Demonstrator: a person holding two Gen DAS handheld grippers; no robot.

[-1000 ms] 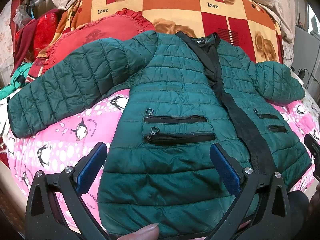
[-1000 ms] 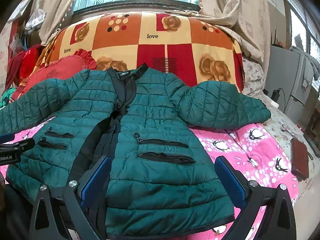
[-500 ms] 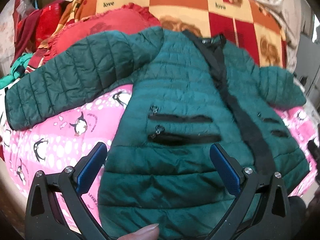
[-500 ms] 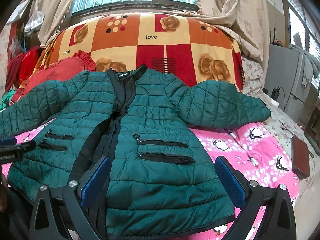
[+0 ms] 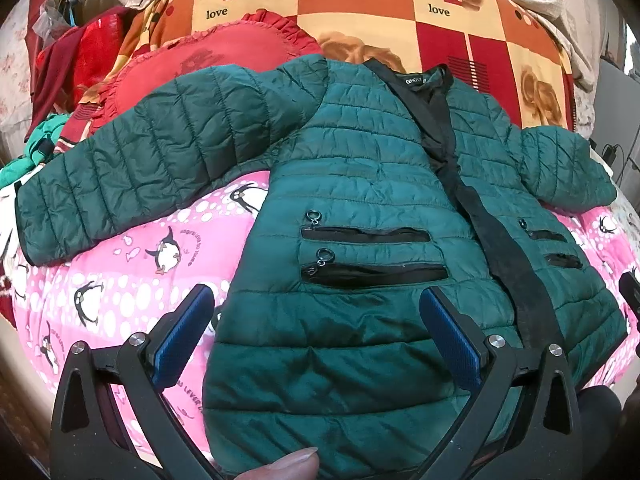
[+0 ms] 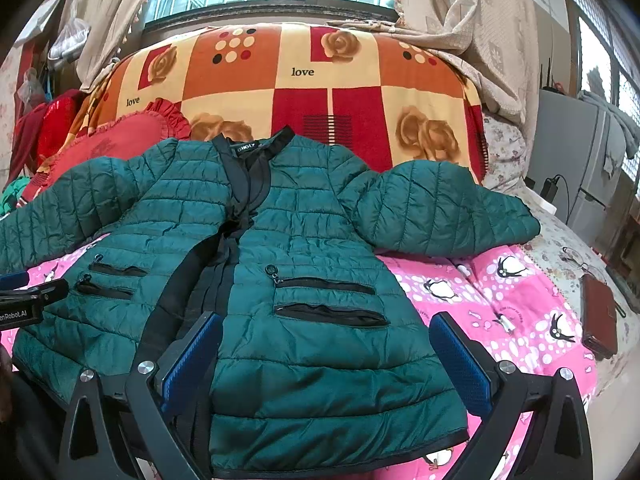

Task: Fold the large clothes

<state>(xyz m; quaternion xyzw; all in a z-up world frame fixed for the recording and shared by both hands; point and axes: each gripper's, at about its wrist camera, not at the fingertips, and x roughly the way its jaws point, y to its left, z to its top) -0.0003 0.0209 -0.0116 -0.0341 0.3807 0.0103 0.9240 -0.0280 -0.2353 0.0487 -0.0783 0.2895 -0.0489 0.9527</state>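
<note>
So w/ the green puffer jacket lying flat, front up, sleeves out on the pink penguin blanket, both left gripper & right gripper gaping wide over the hem w/ nothing held, best pinch each sleeve near the cuff & fold inward evenly.

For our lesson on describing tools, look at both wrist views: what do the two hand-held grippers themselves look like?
Each hand-held gripper has a black frame of triangular cut-out arms with silver round bolts, ending in two fingers faced with textured blue pads. That goes for the left hand-held gripper and the right hand-held gripper. In the right wrist view, the left one's black side carries white lettering ending "Robot.AI". No cables show.
</note>
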